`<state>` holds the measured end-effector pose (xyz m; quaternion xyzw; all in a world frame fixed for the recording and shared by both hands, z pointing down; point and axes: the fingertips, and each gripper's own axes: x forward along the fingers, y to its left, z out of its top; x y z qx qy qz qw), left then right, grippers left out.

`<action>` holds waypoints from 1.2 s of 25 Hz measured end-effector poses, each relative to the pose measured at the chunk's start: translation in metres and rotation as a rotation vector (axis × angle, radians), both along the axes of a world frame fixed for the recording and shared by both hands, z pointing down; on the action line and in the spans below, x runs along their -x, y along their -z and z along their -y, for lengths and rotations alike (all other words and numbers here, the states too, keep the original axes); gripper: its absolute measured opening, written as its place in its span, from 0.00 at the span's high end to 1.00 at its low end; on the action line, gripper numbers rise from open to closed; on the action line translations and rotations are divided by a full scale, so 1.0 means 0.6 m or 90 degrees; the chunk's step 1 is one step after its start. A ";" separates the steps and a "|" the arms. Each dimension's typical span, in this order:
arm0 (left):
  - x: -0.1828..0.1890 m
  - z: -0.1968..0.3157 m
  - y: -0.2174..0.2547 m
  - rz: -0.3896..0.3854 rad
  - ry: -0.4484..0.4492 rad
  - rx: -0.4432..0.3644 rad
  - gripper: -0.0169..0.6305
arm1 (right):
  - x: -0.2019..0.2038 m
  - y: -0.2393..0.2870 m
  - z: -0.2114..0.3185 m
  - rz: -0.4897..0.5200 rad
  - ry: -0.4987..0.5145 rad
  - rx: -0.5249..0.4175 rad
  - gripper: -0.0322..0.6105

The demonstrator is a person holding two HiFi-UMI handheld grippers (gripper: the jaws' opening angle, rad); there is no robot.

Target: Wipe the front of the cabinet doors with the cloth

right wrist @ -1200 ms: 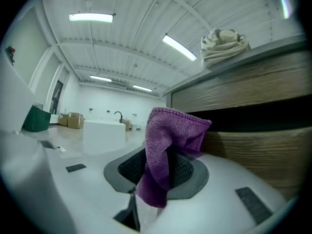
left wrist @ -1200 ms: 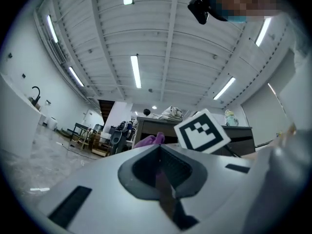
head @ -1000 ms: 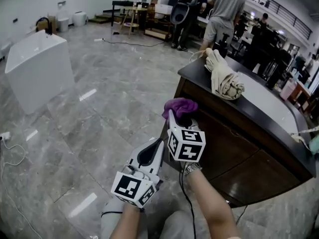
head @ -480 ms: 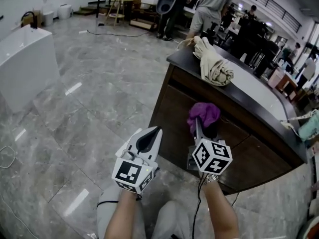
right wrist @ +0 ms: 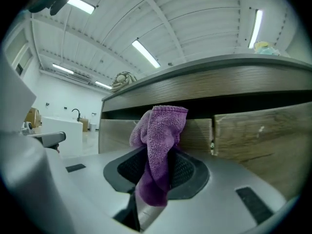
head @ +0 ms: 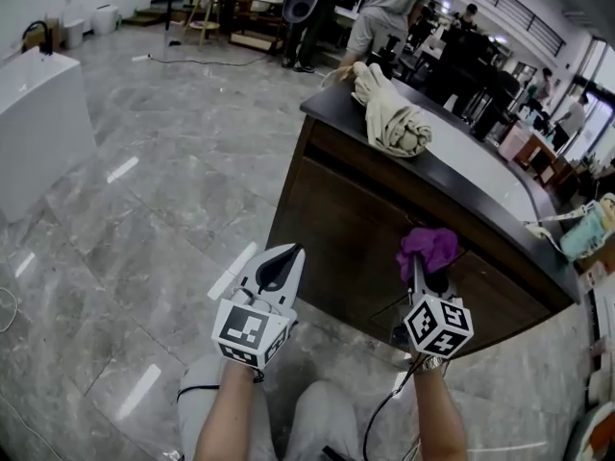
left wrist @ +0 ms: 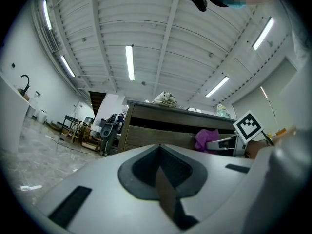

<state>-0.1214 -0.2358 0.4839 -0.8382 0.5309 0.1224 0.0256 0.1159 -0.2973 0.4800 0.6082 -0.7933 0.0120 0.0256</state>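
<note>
The purple cloth [right wrist: 158,150] is pinched between the jaws of the right gripper [head: 421,275]. The jaws are closed on its middle, so one bunch stands above them and a tail hangs below. Only the right gripper view shows this grip. In the head view the cloth shows just as a purple tuft past the gripper's tip.

Straight ahead of that gripper is the wooden cabinet [head: 356,229]. The right gripper view shows two door fronts meeting at a vertical seam [right wrist: 212,135] just to the right of the cloth, with a dark recess above them under the countertop [head: 480,176]. No view settles whether the cloth touches the wood.

The left gripper [head: 286,254] is held out beside the right one. Its jaws are together with nothing between them. Its own view catches the right gripper's marker cube [left wrist: 249,125] and the cloth from the side, close to the cabinet front.

On the countertop, above and beyond both grippers, lies a beige fabric bundle [head: 389,113]. The grey tiled floor [head: 144,209] spreads away to the left of the left gripper, with a white unit [head: 38,123] standing on it. People [head: 384,8] stand far behind the cabinet.
</note>
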 end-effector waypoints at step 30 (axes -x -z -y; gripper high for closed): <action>0.071 -0.048 0.008 0.011 0.075 -0.011 0.97 | 0.447 -0.191 0.078 -0.066 0.255 0.131 0.76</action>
